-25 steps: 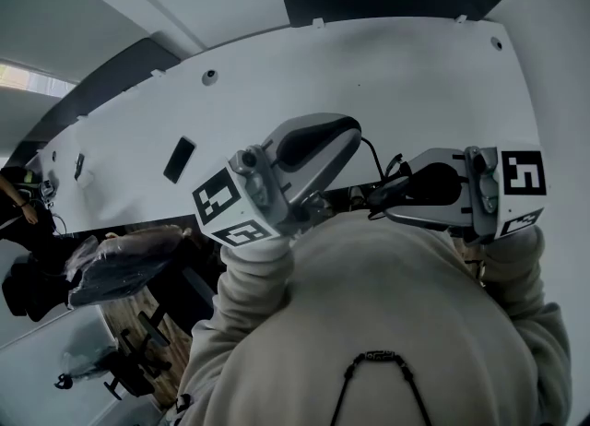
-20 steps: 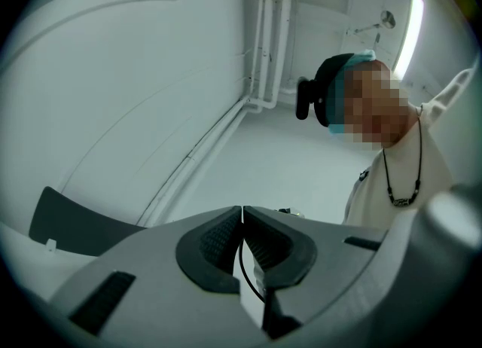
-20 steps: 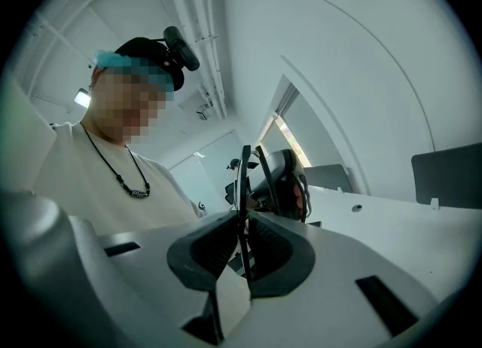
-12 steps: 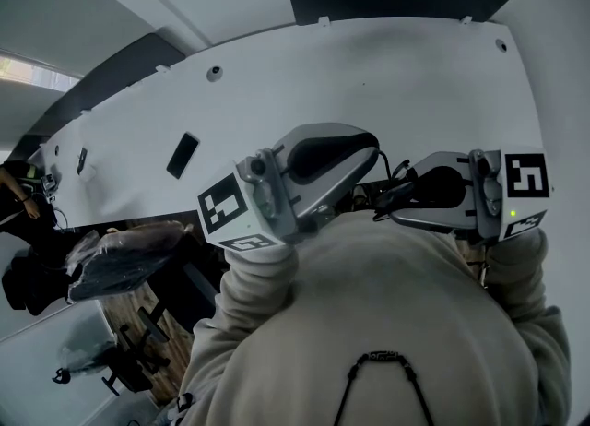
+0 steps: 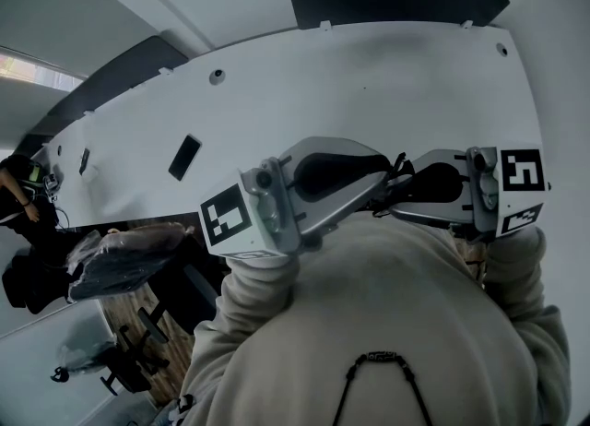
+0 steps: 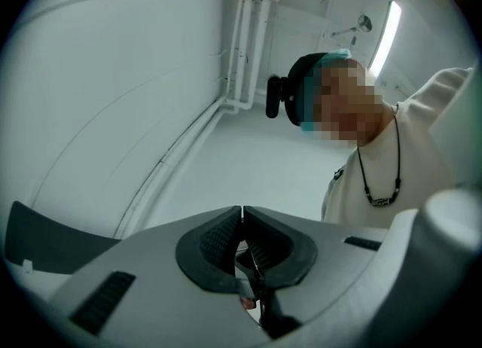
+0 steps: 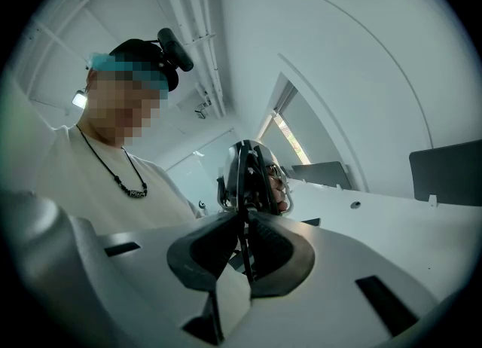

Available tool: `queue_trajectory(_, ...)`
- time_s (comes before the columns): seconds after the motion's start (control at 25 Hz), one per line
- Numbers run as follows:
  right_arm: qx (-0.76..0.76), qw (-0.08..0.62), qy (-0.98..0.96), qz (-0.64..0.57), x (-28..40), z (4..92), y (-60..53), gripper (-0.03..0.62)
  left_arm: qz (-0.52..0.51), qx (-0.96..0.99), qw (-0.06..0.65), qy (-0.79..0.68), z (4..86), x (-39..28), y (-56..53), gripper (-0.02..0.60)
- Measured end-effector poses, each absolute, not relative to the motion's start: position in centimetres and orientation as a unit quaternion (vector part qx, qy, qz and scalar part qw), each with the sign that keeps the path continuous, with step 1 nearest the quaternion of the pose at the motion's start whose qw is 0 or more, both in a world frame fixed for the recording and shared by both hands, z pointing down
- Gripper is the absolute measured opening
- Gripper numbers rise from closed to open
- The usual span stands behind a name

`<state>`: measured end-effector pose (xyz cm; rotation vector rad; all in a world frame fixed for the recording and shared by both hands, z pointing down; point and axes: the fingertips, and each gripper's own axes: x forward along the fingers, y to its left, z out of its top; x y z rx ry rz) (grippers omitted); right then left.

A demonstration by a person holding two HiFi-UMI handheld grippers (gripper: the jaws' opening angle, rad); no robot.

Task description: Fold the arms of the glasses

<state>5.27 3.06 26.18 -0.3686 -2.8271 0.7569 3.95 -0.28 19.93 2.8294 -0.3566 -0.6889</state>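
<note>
Far L, below the table: a dark bundle (image 5: 120, 263) wrapped in clear plastic, beside the table's near edge.

Table (image 5: 415, 83): white and long, w/ a curved edge. A small black flat thing (image 5: 184, 157) lies on its L part, well apart from both grippers.

Dark panel (image 5: 396, 0): stands just behind the table's far edge.

L gripper (image 6: 241, 215): held up in front of the person's chest, over the table's near edge. Its marker cube (image 5: 230, 219) faces the head cam.

L claw: pressed together, the tips touch. Lower down btw the pads it pinches a thin dark arm of the glasses (image 6: 253, 267).

Glasses, place: in the air btw the two grippers, close to the chest, not on the table. In the R gripper view (image 7: 252, 169) they are seen edge-on, w/ a dark frame, just beyond the jaw tips. If the arms are folded or not, I cannot tell.

R gripper (image 7: 245, 226): also before the chest, at about the same height, pointing toward the L one. The tips of the two are near each other.

R claw: almost together, pinching a thin dark part of the frame btw its pads.

Person: cream sweater (image 5: 406, 313) w/ a dark cord necklace (image 5: 378, 360). Both sleeves reach up to the grippers.
</note>
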Motion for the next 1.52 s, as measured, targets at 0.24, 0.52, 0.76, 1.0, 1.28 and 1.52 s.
queue_trajectory(0.24, -0.127, 0.1, -0.954, 0.251, 5.1, 26.2, 3.0, 0.058, -0.228, 0.961, 0.094, -0.122, 19.7, 4.0, 0.1, 0.014)
queue_trajectory(0.52, -0.13, 0.106, -0.954, 0.248, 5.3, 26.5, 2.2, 0.058, -0.227, 0.961, 0.094, -0.126, 19.9, 4.3, -0.5, 0.014)
queue_trajectory(0.76, -0.138, 0.112, -0.957, 0.229, 4.8, 26.5, 1.9, 0.058, -0.228, 0.954, 0.093, -0.173, 20.4, 3.3, -2.4, 0.014)
queue_trajectory(1.0, -0.127, 0.143, -0.959, 0.208, 4.7, 27.9, -0.7, 0.058, -0.238, 0.926, 0.103, -0.275, 21.9, -0.7, -4.5, 0.142)
queue_trajectory(1.28, -0.056, 0.305, -0.943, 0.119, 5.0, 36.0, -6.7, 0.058, -0.222, 0.889, 0.152, -0.37, 27.6, -7.6, -2.4, 0.101)
queue_trajectory(1.52, -0.053, 0.434, -0.895, 0.087, 5.0, 46.2, -10.7, 0.058, -0.233, 0.855, 0.174, -0.429, 30.1, -10.2, 0.6, 0.006)
